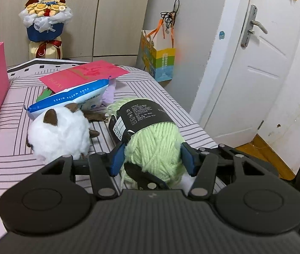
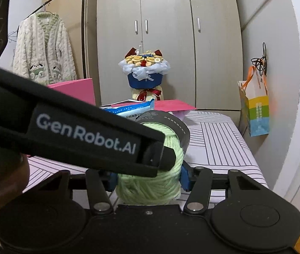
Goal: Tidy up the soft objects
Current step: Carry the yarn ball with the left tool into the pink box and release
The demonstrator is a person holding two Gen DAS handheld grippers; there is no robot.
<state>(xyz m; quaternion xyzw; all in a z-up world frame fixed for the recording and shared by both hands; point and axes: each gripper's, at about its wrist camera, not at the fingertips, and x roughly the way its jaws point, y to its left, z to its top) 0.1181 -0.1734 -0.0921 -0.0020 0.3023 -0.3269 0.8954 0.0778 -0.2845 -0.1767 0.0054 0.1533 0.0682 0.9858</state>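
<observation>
Striped bed (image 1: 12, 131) carried the green yarn ball (image 1: 154, 152), clamped by left hand-held gripper (image 1: 152, 158) and right hand-held gripper (image 2: 149, 178).

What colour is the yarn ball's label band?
Black with small white print on the label band; clearest in the left wrist view.

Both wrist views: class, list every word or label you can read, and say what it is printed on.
"PURE WATER WIPES": blue-and-white wipes pack.
"GenRobot.AI": left claw's black finger.
Skein of green yarn, black band: print too small.
Red envelope and paper bag: characters blurred.
</observation>
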